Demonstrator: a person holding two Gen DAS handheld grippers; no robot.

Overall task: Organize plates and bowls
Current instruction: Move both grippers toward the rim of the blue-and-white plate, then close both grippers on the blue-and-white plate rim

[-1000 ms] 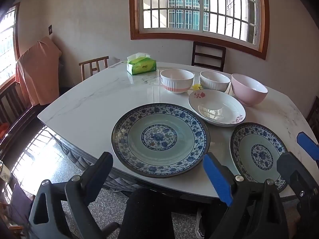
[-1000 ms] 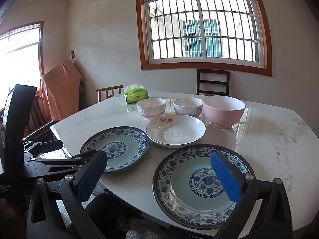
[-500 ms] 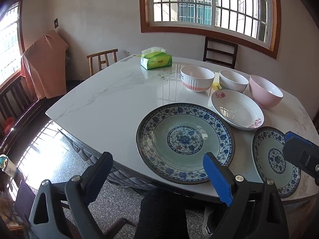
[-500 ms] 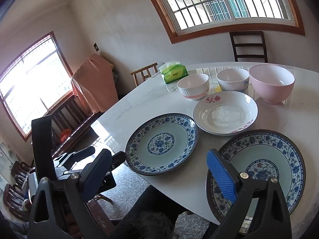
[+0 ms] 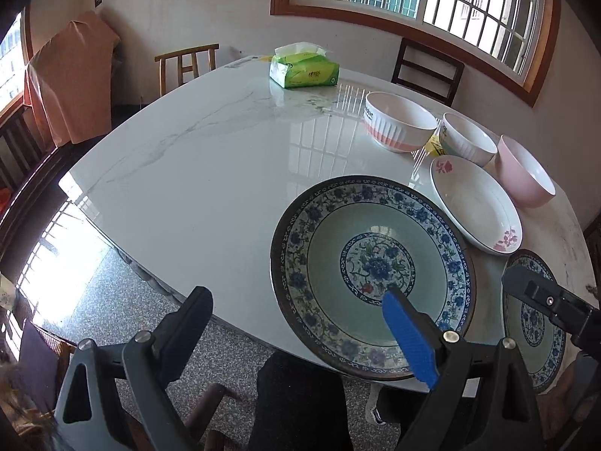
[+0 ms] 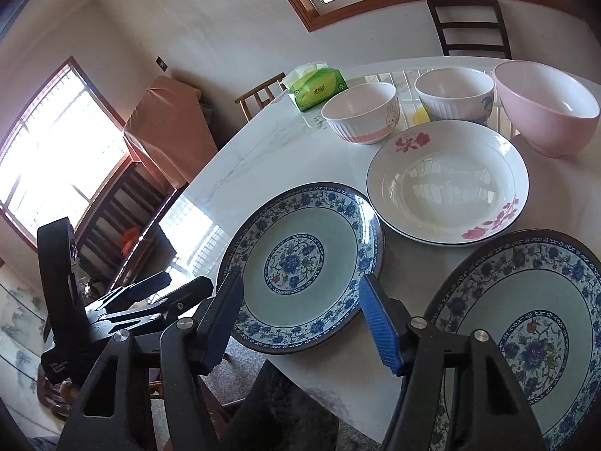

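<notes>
**Plate rim framed between narrowing right jaws**

The right gripper point(image 6: 296, 323) is seen with jaws half-closed and just narrowing, nothing pressed between them. The left-hand blue plate point(image 6: 300, 263) lies just ahead, its near rim between the fingertips. The left gripper point(image 5: 300, 330) is held wide and empty, that plate ahead of its right finger.

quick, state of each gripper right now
left gripper: open, holding nothing, its jaws wide above the near edge of a blue-patterned plate.
right gripper: open, holding nothing; its jaws have just been closing, nothing between the pads.
</notes>
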